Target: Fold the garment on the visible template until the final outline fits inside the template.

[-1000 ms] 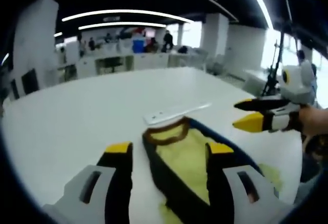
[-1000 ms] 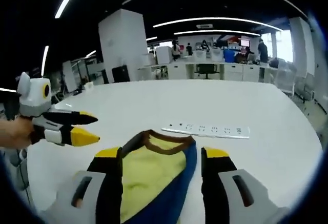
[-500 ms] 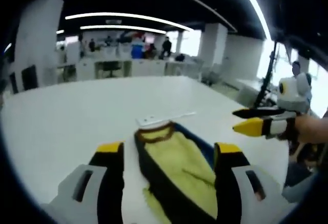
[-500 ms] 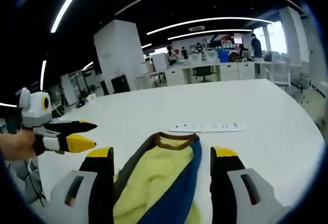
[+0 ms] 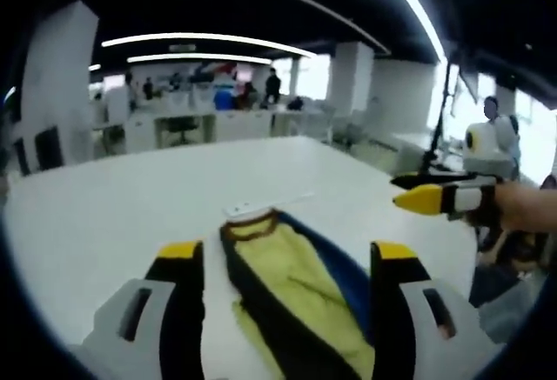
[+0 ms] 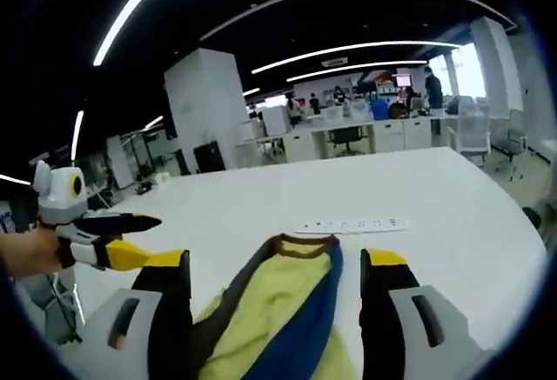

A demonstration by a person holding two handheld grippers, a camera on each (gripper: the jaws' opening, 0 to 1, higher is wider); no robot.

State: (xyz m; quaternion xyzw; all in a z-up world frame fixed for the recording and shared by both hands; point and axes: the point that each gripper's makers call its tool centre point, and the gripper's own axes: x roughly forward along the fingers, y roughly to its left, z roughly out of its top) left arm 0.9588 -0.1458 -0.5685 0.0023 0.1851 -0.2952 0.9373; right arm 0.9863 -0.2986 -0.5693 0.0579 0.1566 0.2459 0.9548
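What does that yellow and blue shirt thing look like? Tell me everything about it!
The garment is soft, wrinkly cloth: yellow in the middle, dark blue along the edges, with a brown ribbed collar at the far end. It lies stretched out on the white table, collar pointing toward a long white power strip but not touching it. In each view it lies between the open fingers, and its near end is out of sight.

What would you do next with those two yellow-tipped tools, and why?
Probably lower both tools onto the table and take hold of an edge of the yellow garment with navy sides and a brown collar. It lies on the white table in front of both, yet the left tool and right tool stand open above it, gripping nothing, so no fold can start.
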